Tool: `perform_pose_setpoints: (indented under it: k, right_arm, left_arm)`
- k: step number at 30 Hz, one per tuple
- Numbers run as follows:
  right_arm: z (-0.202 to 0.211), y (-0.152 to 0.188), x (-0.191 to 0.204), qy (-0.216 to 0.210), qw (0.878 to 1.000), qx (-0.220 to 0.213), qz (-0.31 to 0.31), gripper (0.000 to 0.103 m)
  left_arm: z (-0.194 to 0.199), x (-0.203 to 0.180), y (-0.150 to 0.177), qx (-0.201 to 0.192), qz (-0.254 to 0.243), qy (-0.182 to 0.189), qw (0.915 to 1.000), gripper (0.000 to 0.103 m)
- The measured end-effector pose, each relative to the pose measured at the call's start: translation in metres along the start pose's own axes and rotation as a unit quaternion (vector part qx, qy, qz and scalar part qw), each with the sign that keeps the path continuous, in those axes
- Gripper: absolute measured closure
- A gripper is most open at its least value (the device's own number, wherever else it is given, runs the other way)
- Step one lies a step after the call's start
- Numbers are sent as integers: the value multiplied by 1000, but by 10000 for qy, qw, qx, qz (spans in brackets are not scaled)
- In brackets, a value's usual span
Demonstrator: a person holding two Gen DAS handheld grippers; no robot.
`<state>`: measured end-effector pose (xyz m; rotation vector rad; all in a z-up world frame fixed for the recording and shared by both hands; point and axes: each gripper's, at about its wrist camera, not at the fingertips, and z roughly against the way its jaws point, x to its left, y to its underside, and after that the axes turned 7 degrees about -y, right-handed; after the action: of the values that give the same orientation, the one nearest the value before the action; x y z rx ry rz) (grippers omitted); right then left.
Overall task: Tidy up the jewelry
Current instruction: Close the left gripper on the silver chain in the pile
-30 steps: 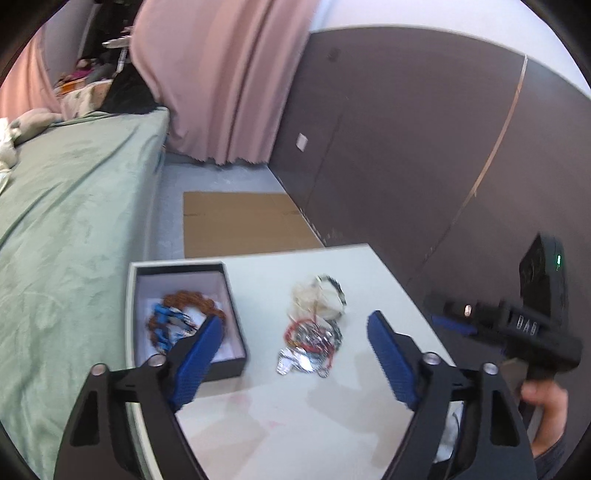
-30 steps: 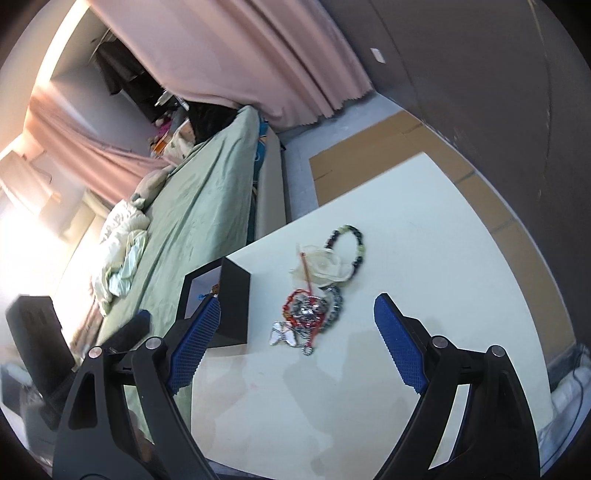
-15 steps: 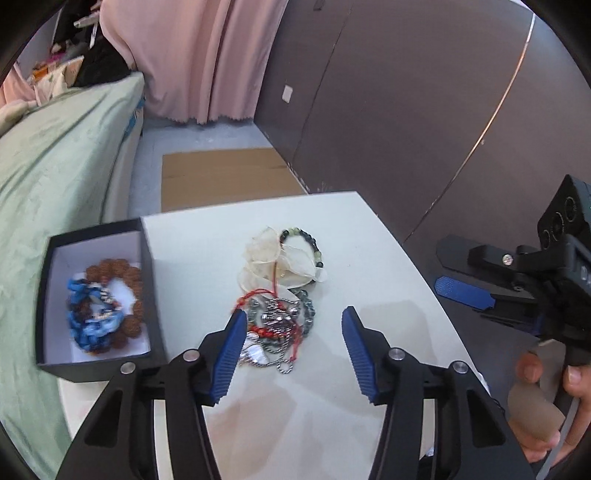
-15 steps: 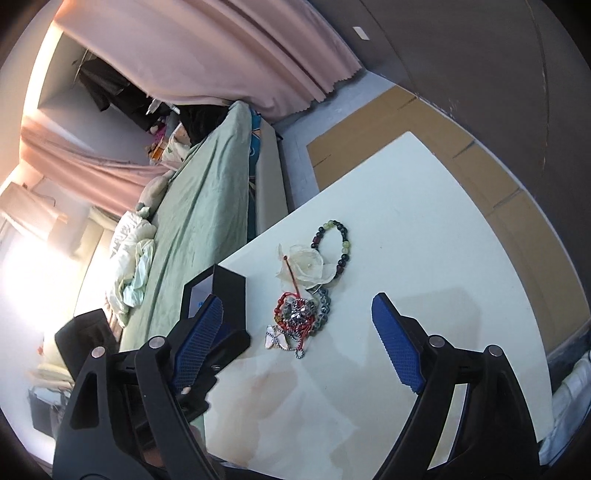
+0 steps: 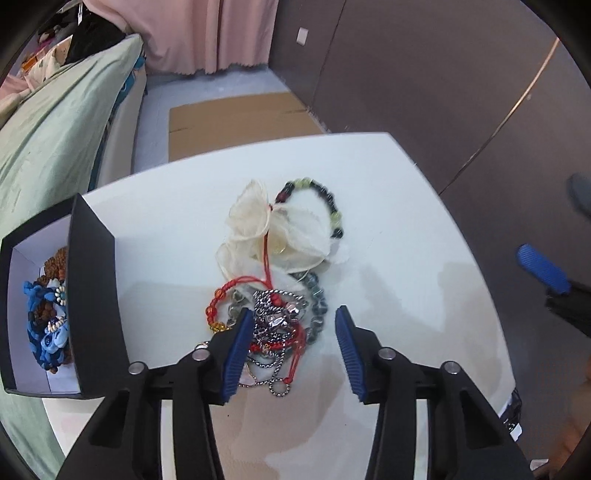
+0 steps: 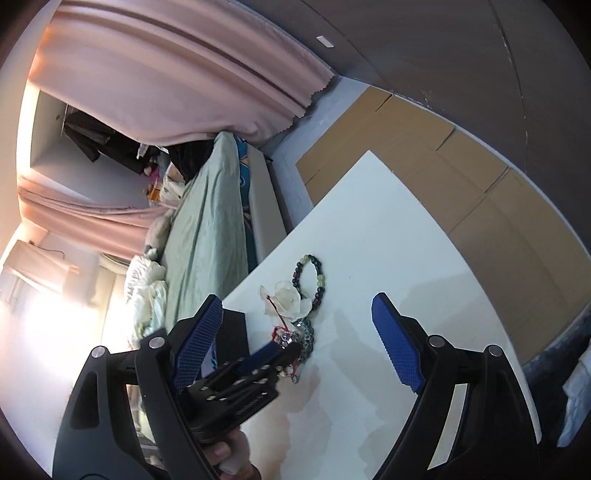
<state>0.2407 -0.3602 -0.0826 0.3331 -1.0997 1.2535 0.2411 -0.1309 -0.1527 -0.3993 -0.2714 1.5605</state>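
A tangle of jewelry (image 5: 275, 317) lies on the white table (image 5: 406, 229): silver chains, a red bead cord, dark beads, a cream gauze pouch (image 5: 273, 232) and a green-and-black bead bracelet (image 5: 330, 208). My left gripper (image 5: 291, 345) is open, low over the tangle, its blue pads on either side of the silver chains. A black box (image 5: 92, 295) at the left holds blue and brown bracelets (image 5: 48, 317). My right gripper (image 6: 295, 347) is open and empty, above the table's right side. The right wrist view shows the left gripper (image 6: 284, 350) at the pile.
A green-covered bed (image 5: 55, 140) runs along the table's left side. Flat cardboard (image 5: 236, 118) lies on the floor beyond the table. A dark wall panel (image 5: 443, 92) stands at the right, pink curtains (image 5: 218, 33) at the back.
My left gripper has moved forward and down onto the jewelry tangle, with its jaws narrowed around the chains. The right gripper has pulled back and to the right.
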Motion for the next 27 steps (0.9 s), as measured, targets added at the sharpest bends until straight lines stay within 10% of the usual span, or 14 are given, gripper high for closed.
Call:
perform_pose_setpoints:
  k: [8,10,21,25,27]
  right_arm:
    - [-2,-4,4,-114,9999,30,29,21]
    - [-3,-4,5,-88,9999,58,87,22]
    - [-31,-1,12,276,9993,174,194,27]
    - [-40,-3,11,256,9996,149,17,27]
    - [-46,-2,13,251,9995,186,19,27]
  left_arm:
    - [4,11,-2,109,259,-100,9996,82]
    - [12,11,-2,68,245,-26,9997,103]
    - [53,7,-12,-349,-147,175,9991,102]
    - [37,9,-10,-229,-100,183,9995,33]
    - [32,9,-8,-225,-147,206,9994,39]
